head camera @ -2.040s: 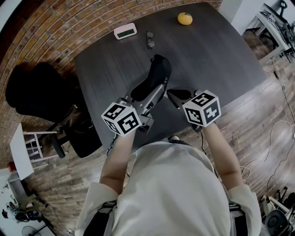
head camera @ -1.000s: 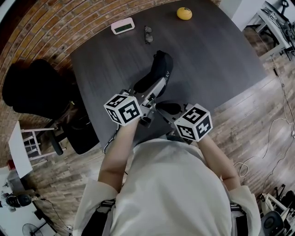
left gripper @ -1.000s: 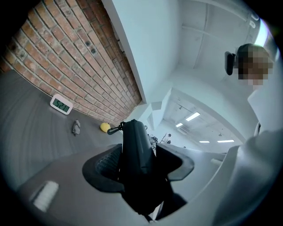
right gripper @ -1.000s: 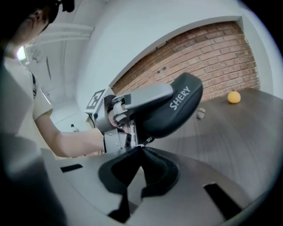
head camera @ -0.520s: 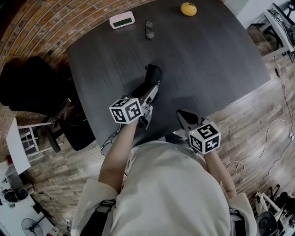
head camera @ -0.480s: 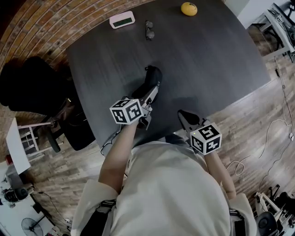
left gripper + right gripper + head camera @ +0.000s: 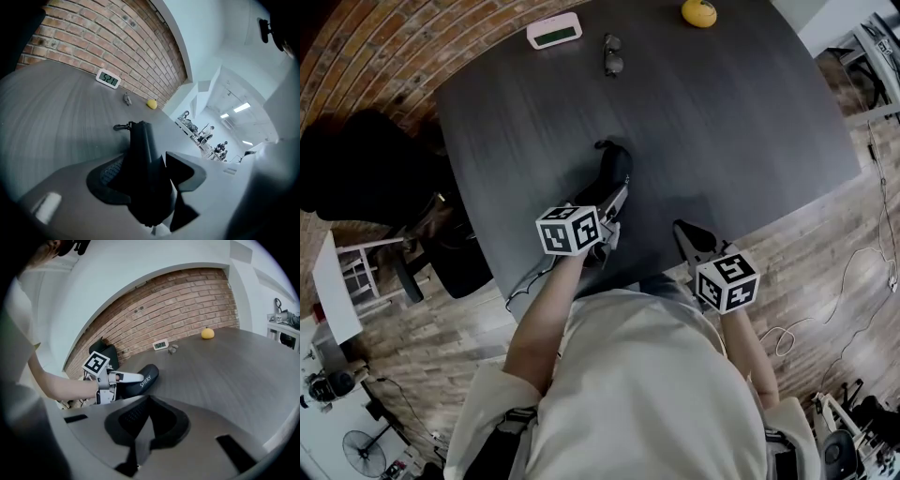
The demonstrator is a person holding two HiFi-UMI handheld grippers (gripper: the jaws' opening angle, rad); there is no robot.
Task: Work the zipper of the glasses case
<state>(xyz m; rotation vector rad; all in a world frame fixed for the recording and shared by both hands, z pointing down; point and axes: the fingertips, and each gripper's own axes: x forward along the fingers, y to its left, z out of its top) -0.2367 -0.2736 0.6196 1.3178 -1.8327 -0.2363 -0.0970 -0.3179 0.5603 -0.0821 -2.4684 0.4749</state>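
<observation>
White letters SHERY run along the side of the black glasses case (image 7: 143,377). Beyond the case, the clock (image 7: 108,78) shows digits resembling 5:21.

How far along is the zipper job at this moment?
Done: unclear; the zipper's state isn't readable in any view. In hand: the left claw clamps the black glasses case over the table. Remaining: the right claw is shut, empty and apart from the case, so any zipper work likely needs it to reach the case.
</observation>
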